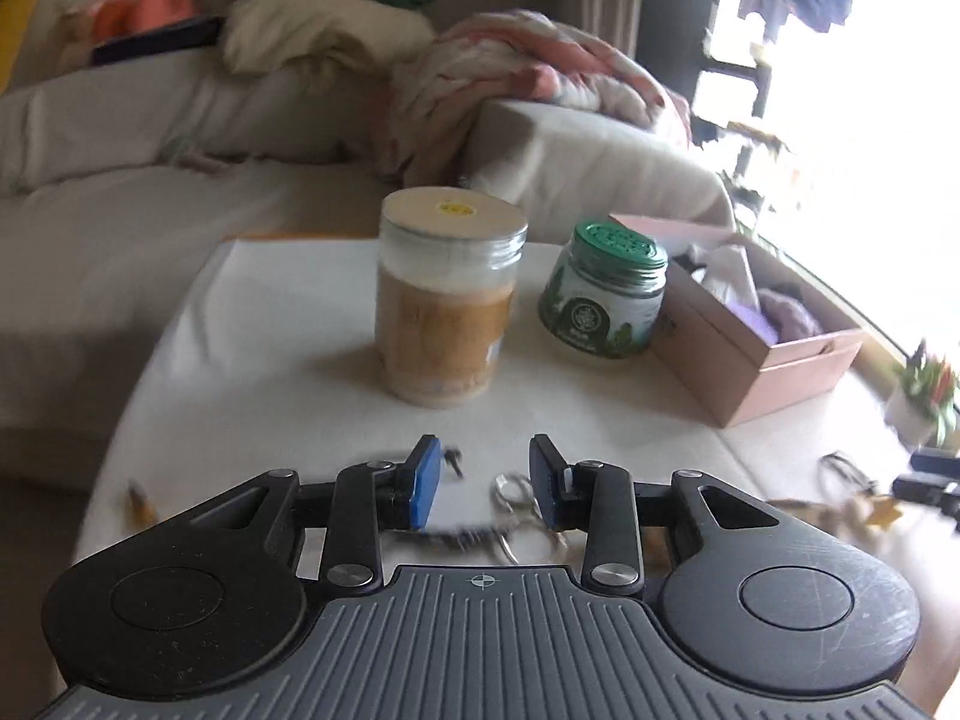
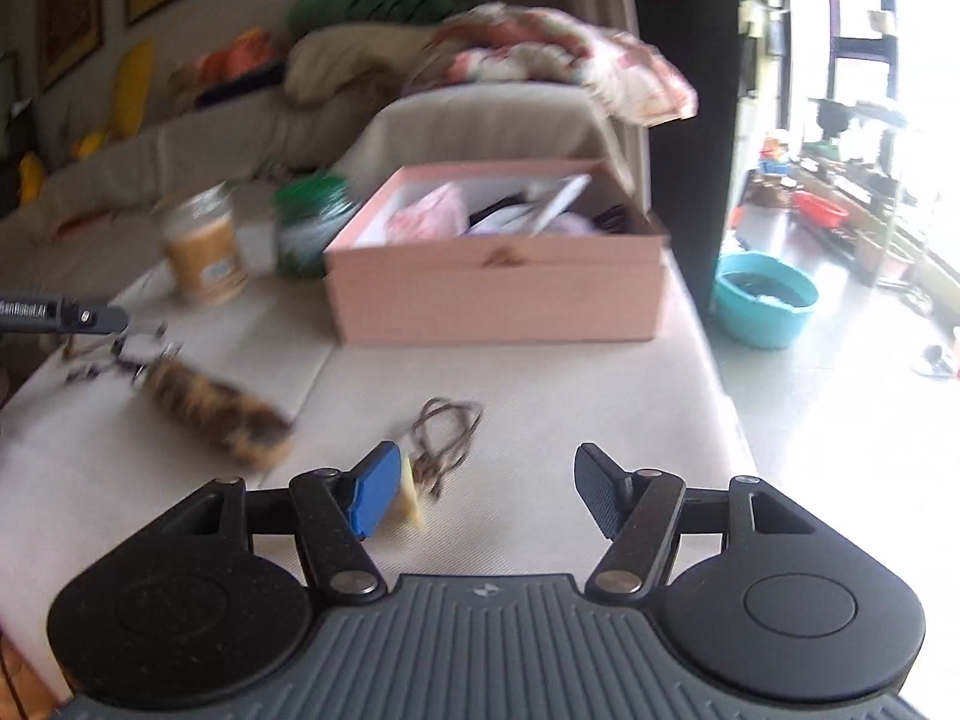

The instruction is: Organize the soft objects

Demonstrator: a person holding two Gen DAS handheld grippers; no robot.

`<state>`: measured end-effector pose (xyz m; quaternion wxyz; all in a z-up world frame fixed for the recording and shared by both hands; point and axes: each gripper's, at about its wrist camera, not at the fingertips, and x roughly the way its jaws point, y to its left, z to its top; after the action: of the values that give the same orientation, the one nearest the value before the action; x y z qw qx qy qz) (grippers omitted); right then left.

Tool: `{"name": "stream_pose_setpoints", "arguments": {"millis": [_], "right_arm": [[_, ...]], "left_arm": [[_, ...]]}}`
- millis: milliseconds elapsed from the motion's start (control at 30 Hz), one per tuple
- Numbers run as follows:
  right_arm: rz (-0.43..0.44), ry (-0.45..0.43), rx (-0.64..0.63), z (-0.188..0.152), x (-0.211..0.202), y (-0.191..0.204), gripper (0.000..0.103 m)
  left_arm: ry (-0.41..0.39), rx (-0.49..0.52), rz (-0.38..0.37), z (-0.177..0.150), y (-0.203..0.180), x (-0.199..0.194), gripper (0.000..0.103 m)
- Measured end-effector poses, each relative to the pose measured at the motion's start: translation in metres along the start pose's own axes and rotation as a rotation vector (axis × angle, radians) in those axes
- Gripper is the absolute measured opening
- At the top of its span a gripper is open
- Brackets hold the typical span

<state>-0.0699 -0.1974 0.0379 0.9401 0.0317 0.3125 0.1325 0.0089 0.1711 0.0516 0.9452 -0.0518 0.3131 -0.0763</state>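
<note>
Fuzzy brown-and-black furry keychain [image 2: 219, 414] lies on the white surface [image 2: 540, 396], left of one pink box [image 2: 498, 294]. Two jars behind. Both claws, left [image 1: 483, 483] and right [image 2: 486, 495], are released, holding nothing.

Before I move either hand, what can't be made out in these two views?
- Pink box contents: right wrist view, near wall hides the lower items; blur mixes the rest.
- Furry thing: right wrist view, motion blur; kind unclear.
- Metal clutter between the left tongs: left wrist view, blurred and partly behind the pads.
- Jar labels: both views, unreadable.
- Cord and tag by the right tongs: partly behind one pad.
</note>
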Motion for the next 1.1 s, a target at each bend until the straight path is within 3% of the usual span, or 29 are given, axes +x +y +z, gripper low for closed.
{"name": "stream_pose_setpoints", "arguments": {"millis": [167,300,433,600,633,733,767,833,967,1033,1100], "right_arm": [[-0.002,0.013,0.081,-0.006,0.014,-0.012,0.065],[0.020,0.002,0.102,-0.006,0.009,-0.015,0.065],[0.153,-0.003,-0.006,0.004,0.001,0.012,0.065],[0.296,0.050,-0.114,0.034,0.028,0.056,0.065],[0.313,0.068,-0.124,0.040,0.039,0.064,0.062],[0.377,0.195,-0.123,0.051,0.073,0.083,0.032],[0.399,0.248,-0.106,0.051,0.081,0.089,0.028],[0.448,0.282,-0.101,0.043,0.079,0.102,0.028],[0.697,0.396,-0.083,0.023,0.060,0.129,0.028],[0.726,0.401,-0.128,0.012,0.047,0.143,0.028],[0.701,0.366,-0.185,0.006,0.034,0.150,0.028]], "left_arm": [[0.141,-0.111,-0.050,0.004,0.031,0.030,0.036],[0.179,-0.218,-0.127,-0.008,0.047,0.017,0.033],[0.241,-0.321,-0.266,-0.027,0.041,0.002,0.033],[0.302,-0.328,-0.414,-0.049,0.013,-0.008,0.033],[0.297,-0.332,-0.414,-0.051,0.010,-0.010,0.033],[0.244,-0.348,-0.356,-0.052,0.013,-0.017,0.033],[0.219,-0.358,-0.331,-0.051,0.017,-0.021,0.033],[0.174,-0.399,-0.310,-0.050,0.030,-0.028,0.033],[0.119,-0.497,-0.309,-0.049,0.044,-0.028,0.033],[0.120,-0.522,-0.328,-0.048,0.041,-0.022,0.033],[0.125,-0.531,-0.335,-0.045,0.031,-0.014,0.033]]}}
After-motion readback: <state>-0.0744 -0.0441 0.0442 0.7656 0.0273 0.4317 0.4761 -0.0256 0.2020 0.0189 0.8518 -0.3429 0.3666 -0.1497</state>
